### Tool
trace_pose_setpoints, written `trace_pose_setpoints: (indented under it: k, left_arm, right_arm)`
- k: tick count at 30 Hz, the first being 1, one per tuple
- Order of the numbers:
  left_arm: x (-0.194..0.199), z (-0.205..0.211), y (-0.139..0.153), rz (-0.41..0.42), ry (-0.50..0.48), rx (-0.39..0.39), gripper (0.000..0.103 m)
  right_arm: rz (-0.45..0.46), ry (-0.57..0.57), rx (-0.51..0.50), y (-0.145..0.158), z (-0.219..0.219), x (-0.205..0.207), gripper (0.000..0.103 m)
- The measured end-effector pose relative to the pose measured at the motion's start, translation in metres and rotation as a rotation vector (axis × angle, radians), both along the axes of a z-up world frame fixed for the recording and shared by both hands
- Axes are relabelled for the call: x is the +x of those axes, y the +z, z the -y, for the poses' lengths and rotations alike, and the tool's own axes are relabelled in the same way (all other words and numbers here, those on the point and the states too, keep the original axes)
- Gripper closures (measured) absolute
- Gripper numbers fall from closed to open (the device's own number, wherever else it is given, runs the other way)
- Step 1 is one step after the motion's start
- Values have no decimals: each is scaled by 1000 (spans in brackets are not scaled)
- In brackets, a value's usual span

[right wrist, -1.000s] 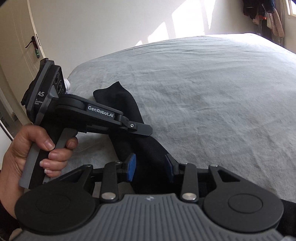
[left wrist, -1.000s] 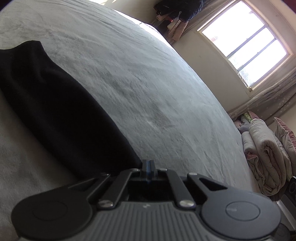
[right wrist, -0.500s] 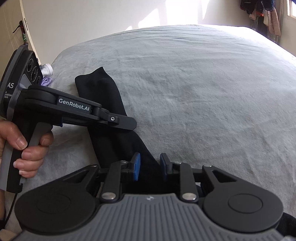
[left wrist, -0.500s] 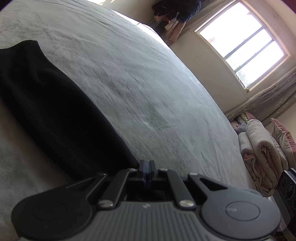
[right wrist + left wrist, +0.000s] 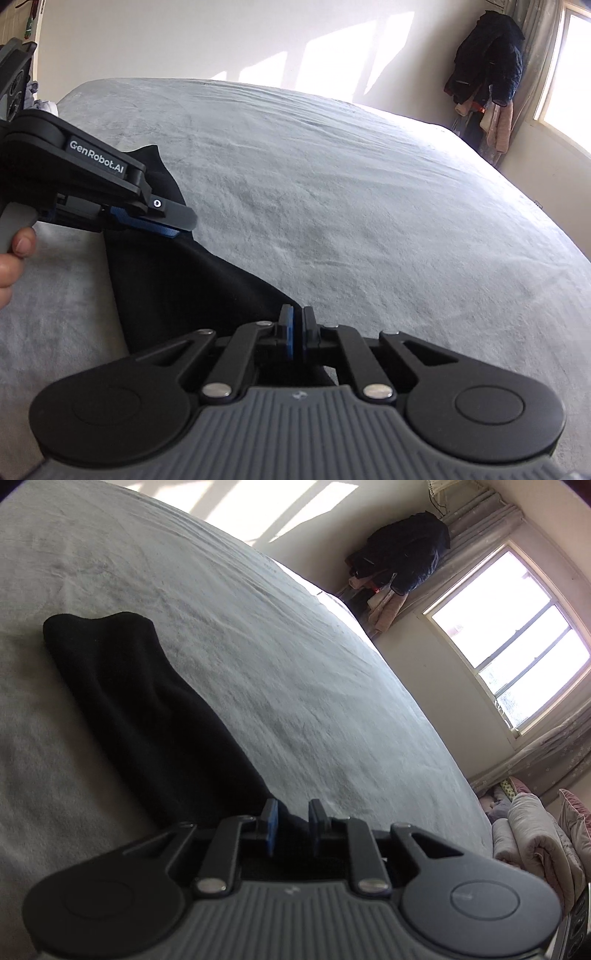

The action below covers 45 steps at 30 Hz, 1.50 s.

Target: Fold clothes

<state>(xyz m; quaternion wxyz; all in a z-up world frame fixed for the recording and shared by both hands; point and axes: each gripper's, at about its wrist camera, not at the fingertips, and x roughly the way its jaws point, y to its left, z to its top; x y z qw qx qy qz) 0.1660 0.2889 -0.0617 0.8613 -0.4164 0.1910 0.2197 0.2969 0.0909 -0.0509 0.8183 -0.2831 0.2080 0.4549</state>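
Garment under inspection: one long black garment (image 5: 177, 288) laid lengthwise on the grey bed cover (image 5: 369, 221), flat along most of its run, its far end rounded and resting on the cover at the left of the left wrist view; what kind of clothing it is cannot be told. At far left of the right wrist view, a person's hand (image 5: 13, 258) grips the handle of the left gripper (image 5: 291, 821). Its blue-padded fingers stand a little apart, with a ridge of black cloth rising into the gap between them; whether the pads press that cloth cannot be confirmed, so the hold is judged loose at best. The tool sits at the garment's near edge, and the right wrist view shows its fingers low over the middle of the strip, a placement that would suit pinning or pinching the cloth at a fold line. Further right, the right gripper (image 5: 295, 334) has its fingers drawn together on a peak of the same cloth at the nearest end. The fabric climbs from the cover up to the pads in a taut slope, which indicates this end is lifted clear of the bed and borne by the grip. Judgement: one end is held raised so that it can be carried over the flat remainder, with the left tool placed to steady the middle. At far right, a window (image 5: 517, 657), dark coats on a hanger (image 5: 487, 59) and bundled bedding (image 5: 532, 842) stand clear of the work
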Motion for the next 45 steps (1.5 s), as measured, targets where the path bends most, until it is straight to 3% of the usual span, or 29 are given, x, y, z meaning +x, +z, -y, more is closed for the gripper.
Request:
trace_pose_setpoints:
  k: [3, 7, 8, 13, 15, 17, 25, 32, 38, 40, 41, 43, 44, 45]
  left_arm:
    - [-3, -3, 0, -17, 40, 5, 84]
    - [-2, -3, -1, -24, 37, 2, 79]
    - [-2, -3, 0, -29, 43, 11, 78]
    - [-3, 1, 4, -64, 86, 78, 77]
    - [-3, 2, 6, -78, 103, 105, 75]
    - [-3, 3, 8, -92, 120, 132, 72]
    - [-9, 6, 9, -190, 283, 266, 70]
    - [-24, -2, 4, -144, 398, 251, 76]
    - [-32, -14, -4, -65, 445, 180, 80]
    - [-35, -18, -9, -26, 450, 138, 82]
    - [-36, -20, -11, -7, 451, 119, 84]
    - [-36, -22, -14, 4, 442, 96, 103]
    - [-35, -21, -15, 7, 437, 96, 103]
    - [-35, -20, -14, 10, 433, 102, 103]
  right_arm:
    - [48, -37, -21, -9, -7, 3, 99]
    - [39, -34, -54, -15, -12, 3, 97]
    - [32, -34, -52, -14, -11, 4, 93]
    - [-96, -42, 2, -1, -11, 14, 84]
    - [-163, -40, 41, 4, -12, 19, 62]
    - [-225, -23, 78, 6, -16, 20, 58]
    - [-378, 41, 161, 7, -44, 30, 58]
    - [-417, 103, 135, 2, -80, 27, 58]
    - [-436, 133, 136, -2, -100, 21, 58]
    - [-440, 138, 142, -3, -105, 19, 63]
    - [-443, 140, 145, -4, -107, 18, 71]
    - [-419, 149, 149, -6, -107, 12, 79]
    - [-406, 153, 153, -6, -106, 8, 94]
    - [-393, 158, 157, -7, -105, 5, 97]
